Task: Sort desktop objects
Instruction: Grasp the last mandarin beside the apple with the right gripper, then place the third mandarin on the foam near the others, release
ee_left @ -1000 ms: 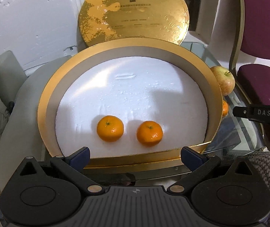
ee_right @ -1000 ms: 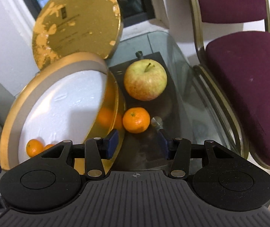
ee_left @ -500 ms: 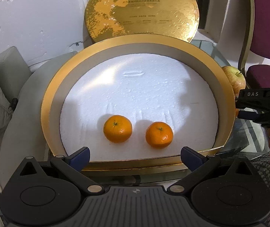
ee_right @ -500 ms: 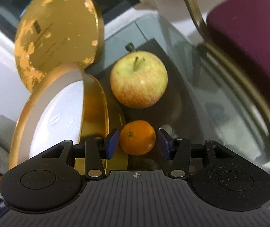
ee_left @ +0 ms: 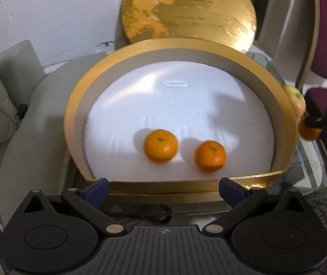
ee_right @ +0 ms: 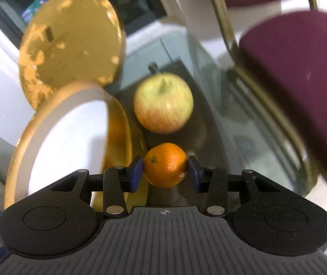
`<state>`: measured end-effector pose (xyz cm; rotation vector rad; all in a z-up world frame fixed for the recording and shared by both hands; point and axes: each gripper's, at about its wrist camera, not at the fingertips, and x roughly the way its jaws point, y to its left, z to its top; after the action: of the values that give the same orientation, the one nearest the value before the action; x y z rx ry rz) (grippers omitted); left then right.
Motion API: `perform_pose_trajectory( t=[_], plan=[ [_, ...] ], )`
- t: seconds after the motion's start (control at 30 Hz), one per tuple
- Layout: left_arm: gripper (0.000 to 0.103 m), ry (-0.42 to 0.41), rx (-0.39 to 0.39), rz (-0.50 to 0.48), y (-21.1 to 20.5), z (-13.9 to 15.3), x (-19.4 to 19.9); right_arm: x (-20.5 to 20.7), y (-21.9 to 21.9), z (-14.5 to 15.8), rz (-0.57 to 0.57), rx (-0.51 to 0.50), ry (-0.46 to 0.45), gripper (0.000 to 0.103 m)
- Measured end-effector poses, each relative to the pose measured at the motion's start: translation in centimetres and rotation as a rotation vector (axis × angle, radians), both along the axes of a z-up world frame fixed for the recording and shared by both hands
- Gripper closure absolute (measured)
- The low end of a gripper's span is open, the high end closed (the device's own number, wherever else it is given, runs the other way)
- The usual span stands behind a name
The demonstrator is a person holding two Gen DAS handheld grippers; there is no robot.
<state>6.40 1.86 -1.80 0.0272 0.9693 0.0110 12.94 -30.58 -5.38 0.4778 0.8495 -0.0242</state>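
Two tangerines [ee_left: 160,146] already lie inside the gold box [ee_left: 72,105]. Your right gripper [ee_right: 165,173] has just been closing and now clamps a third tangerine [ee_right: 165,165] just outside the box, near the apple [ee_right: 163,102], which waits. Your left gripper [ee_left: 163,189] hangs spread and empty.

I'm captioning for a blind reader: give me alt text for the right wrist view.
The right gripper is shut on a tangerine on a glass table. An apple sits beyond it, beside a round gold box.
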Motion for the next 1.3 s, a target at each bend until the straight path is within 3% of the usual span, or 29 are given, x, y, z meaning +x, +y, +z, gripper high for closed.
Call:
perform_pose_trajectory(
  t=[0.17, 0.27, 0.43, 0.63, 0.8, 0.87, 0.93, 1.07, 1.17, 1.3],
  plan=[
    [0.001, -0.072, -0.015, 0.116, 4.2, 1.8, 0.6, -0.3, 3.1, 5.3, 0.07, -0.052, -0.138, 0.06],
    [0.001, -0.086, -0.02, 0.178, 6.5, 2.0, 0.8, 0.9, 6.3, 6.7, 0.163, -0.052, -0.164, 0.06],
    [0.001, -0.049, -0.031, 0.218, 8.4, 0.7, 0.8, 4.3, 12.8, 4.6, 0.325, -0.026, -0.077, 0.059],
    [0.001, -0.016, -0.043, 0.212, 8.6, -0.4, 1.0, 6.5, 17.5, 0.4, 0.423, -0.004, 0.056, 0.059],
    [0.001, -0.007, -0.044, 0.197, 8.1, -0.6, 1.0, 6.8, 17.8, -0.8, 0.429, -0.001, 0.084, 0.058],
    [0.001, -0.006, -0.041, 0.189, 7.7, -0.6, 0.9, 6.8, 17.7, -0.6, 0.434, -0.002, 0.097, 0.048],
    [0.001, -0.009, -0.038, 0.179, 7.4, -0.3, 0.7, 6.7, 17.5, -0.2, 0.438, -0.007, 0.102, 0.047],
    [0.001, -0.021, -0.033, 0.159, 6.7, 0.9, -0.3, 5.3, 16.3, 1.8, 0.427, -0.017, 0.059, 0.044],
    [0.001, -0.037, -0.027, 0.137, 5.7, 1.9, -1.2, 3.3, 15.0, 3.9, 0.41, -0.058, 0.015, 0.033],
    [0.001, -0.052, -0.019, 0.1, 3.7, 3.2, -2.7, -0.9, 12.8, 6.4, 0.385, -0.129, -0.032, 0.025]
  ],
)
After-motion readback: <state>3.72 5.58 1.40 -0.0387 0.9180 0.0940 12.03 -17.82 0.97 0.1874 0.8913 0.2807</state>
